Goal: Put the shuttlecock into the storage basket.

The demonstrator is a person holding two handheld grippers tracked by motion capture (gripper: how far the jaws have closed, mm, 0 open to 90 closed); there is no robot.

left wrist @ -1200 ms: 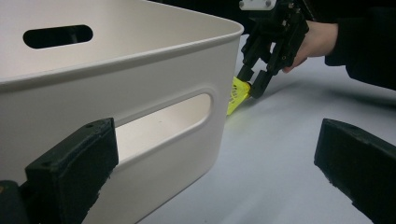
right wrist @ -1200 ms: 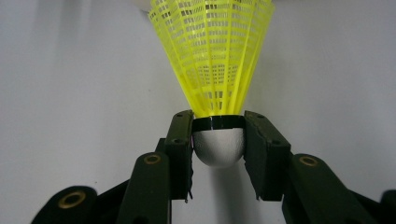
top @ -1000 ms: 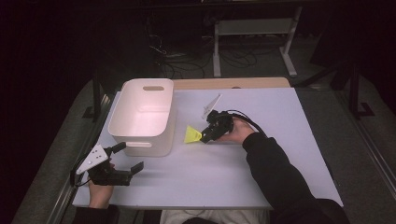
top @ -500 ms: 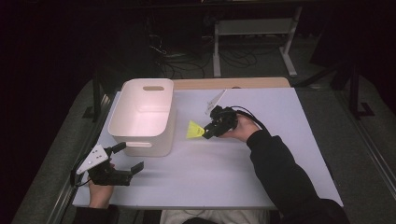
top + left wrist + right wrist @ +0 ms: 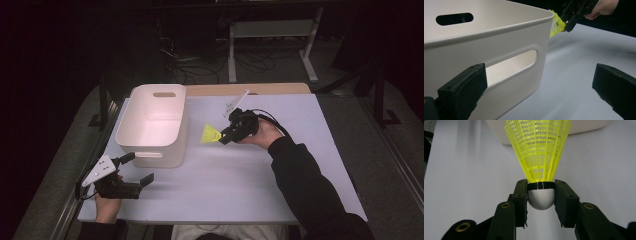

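Note:
A yellow shuttlecock (image 5: 539, 152) with a white rounded cork and net skirt is clamped at its cork by my right gripper (image 5: 541, 195), shut on it. From above, the shuttlecock (image 5: 210, 134) hangs over the white table just right of the white plastic bin (image 5: 152, 125), its skirt pointing at the bin, with the right gripper (image 5: 226, 137) behind it. My left gripper (image 5: 137, 170) rests open near the table's front left corner, its jaws wide apart with nothing between them. In the left gripper view the bin (image 5: 486, 50) stands close ahead and the shuttlecock (image 5: 556, 23) peeks past its corner.
The white table (image 5: 240, 180) has bare room in the middle and at the right. A wooden strip (image 5: 245, 89) runs along its far edge. Dark floor, cables and a metal stand (image 5: 272, 35) lie beyond the table.
My right gripper has lifted the shuttlecock a little off the table, staying beside the bin. The left gripper has kept still.

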